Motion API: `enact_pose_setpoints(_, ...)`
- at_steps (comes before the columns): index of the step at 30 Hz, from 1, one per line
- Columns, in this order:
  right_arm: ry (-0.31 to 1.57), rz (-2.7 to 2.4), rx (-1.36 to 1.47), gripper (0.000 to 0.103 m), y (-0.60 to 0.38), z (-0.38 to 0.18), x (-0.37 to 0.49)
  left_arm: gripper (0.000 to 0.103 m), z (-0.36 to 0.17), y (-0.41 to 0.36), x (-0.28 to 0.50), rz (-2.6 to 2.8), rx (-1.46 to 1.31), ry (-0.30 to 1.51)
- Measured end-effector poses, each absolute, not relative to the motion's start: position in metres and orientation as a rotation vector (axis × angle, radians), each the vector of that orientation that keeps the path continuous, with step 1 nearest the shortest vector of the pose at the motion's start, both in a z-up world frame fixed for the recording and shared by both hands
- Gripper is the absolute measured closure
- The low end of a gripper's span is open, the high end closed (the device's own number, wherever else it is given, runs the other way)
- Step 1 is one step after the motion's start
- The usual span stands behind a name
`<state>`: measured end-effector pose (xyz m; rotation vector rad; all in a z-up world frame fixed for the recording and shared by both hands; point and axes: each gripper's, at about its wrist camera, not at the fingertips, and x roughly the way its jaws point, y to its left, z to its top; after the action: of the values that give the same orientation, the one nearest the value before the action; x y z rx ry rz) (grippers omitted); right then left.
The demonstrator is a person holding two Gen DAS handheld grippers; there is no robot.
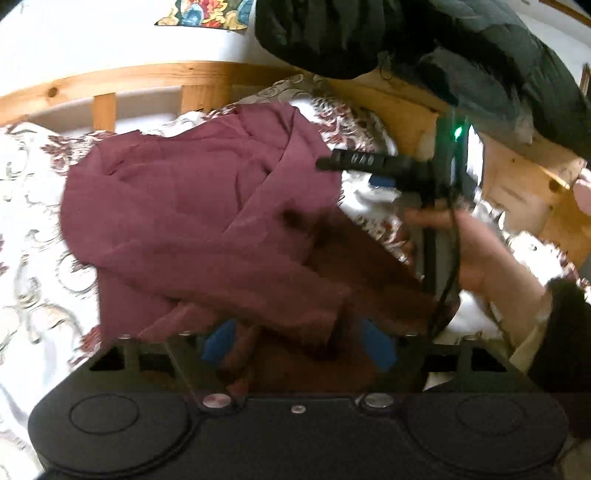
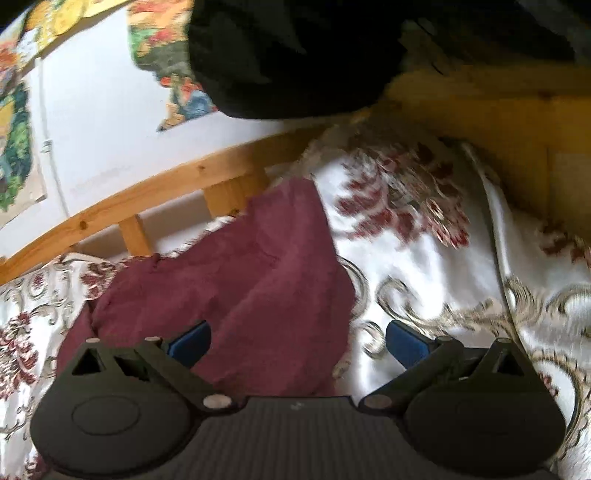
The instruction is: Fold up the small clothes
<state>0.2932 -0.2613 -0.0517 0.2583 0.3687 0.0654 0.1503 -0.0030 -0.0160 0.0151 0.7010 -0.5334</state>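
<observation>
Two grippers are working over one maroon garment [image 1: 192, 206], which is lying rumpled on the flowered bedspread [image 1: 33, 221], reaching from the near edge of your left wrist view towards the wooden bed rail [image 1: 110, 79] at the far side.

Your left gripper [image 1: 299, 350] is pointing down at the near folds of the cloth. Its blue pads [image 1: 376, 347] are standing spread apart, with a bunched fold of the garment lying between them, and neither pad is pressing on it. The picture is blurred there, so you cannot tell whether the cloth is brushing a pad.

Your right gripper [image 2: 297, 341] is hovering at the garment's right edge. Its fingers are spread wide: the left blue pad [image 2: 190, 341] is sitting over the maroon cloth [image 2: 258, 280], and the right one is sitting over bare bedspread [image 2: 424, 258]. Nothing is being pinched.

In the left wrist view you are seeing that right gripper [image 1: 354, 164] from the side, at the far right of the garment, with your right hand [image 1: 476, 251] wrapped around its handle. A dark padded jacket [image 1: 369, 33] is hanging over the far rail.
</observation>
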Motion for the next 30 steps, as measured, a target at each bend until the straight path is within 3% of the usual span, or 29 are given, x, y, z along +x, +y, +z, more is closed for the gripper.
enact_pose_setpoints(1, 0.366, 0.079, 0.241, 0.0, -0.258, -0.047, 0.291, 0.012, -0.016, 0.0, 0.146, -0.515, 0.033, 0.702)
enact_pose_setpoints(4, 0.368, 0.124, 0.161, 0.0, -0.246, -0.032, 0.282, 0.007, -0.022, 0.014, 0.133, -0.442, 0.106, 0.702)
enact_pose_setpoints(13, 0.422, 0.203, -0.024, 0.0, -0.216, -0.006, 0.233, 0.006, -0.05, 0.04, 0.113, -0.349, 0.308, 0.784)
enact_pose_setpoints(20, 0.49, 0.29, -0.298, 0.0, -0.195, -0.017, 0.161, 0.008, -0.062, 0.03, 0.12, -0.356, 0.495, 0.756)
enact_pose_setpoints(26, 0.674, 0.379, -0.477, 0.0, -0.188, -0.059, 0.108, 0.013, -0.067, 0.022, 0.123, -0.333, 0.613, 0.714)
enact_pose_setpoints(30, 0.741, 0.336, -0.542, 0.001, -0.184, -0.086, 0.107, 0.03, -0.067, 0.018, 0.117, -0.343, 0.665, 0.681)
